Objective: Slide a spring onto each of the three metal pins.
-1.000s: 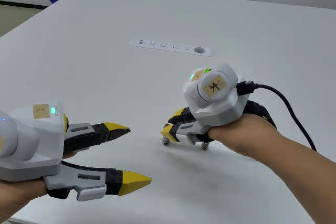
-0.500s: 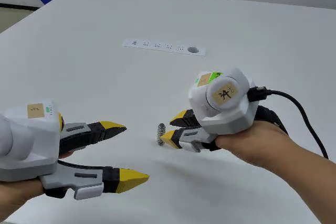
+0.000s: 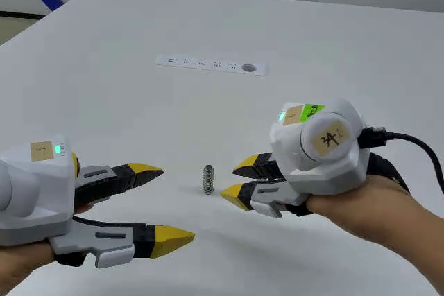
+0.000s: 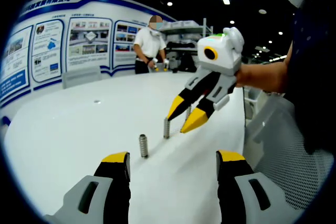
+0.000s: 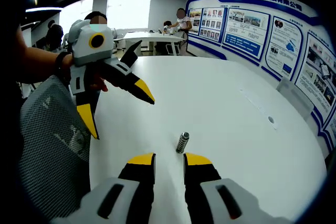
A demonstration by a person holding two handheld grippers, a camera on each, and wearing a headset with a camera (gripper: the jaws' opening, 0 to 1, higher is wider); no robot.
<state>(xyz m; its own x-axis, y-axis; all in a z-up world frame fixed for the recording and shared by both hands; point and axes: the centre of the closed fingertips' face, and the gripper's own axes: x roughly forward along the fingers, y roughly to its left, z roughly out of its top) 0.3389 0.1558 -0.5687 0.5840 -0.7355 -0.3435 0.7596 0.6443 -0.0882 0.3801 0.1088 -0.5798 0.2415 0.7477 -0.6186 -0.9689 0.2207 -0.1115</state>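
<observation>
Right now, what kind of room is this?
Probably a showroom or exhibition hall: blue-bordered display posters line the wall, and a large white table carries a flat white power strip.

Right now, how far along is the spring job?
Done: springs look seated on the nearest pin and middle pin. In hand: nothing; left tongs and right tongs are open, empty. Left: the far pin, half hidden, cannot be judged.
</observation>
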